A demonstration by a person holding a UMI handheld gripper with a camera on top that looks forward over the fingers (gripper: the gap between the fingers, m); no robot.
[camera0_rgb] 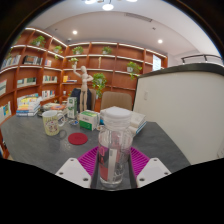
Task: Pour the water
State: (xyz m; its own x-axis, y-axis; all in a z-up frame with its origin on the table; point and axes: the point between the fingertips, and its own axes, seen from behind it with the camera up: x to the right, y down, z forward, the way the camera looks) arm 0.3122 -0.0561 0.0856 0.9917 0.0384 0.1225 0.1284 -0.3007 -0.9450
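- Gripper view: a clear plastic bottle (114,148) with a clear cap is seen upright between the two fingers of the gripper (113,163), near the front edge of the grey table (40,150).
- Gripper state: the fingers are closed in on the bottle, and the magenta pads (90,160) appear pressed to its sides; the bottle is judged to be held. Whether its base rests on the table cannot be told, as the base is hidden.
- Water level: not readable through the clear wall.
- Likely receiver: a pale mug (53,122) with a printed pattern is placed to the left and farther off, well apart from the bottle.
- Red round coaster (78,138): laid flat on the table between the mug and the bottle.
- Small boxes (88,119) and a tall white bottle (72,106): grouped beyond the coaster, toward the far side of the table.
- Surroundings: wooden shelving (40,62) with books and plants is seen along the far wall; a white cabinet (180,105) stands at the right.
- Step in hand: the bottle is judged to be grasped, with pouring not yet begun.
- Next move, as judged: the bottle would need to be carried left to the mug and tilted over its rim; the cap, if closed, would block the flow.
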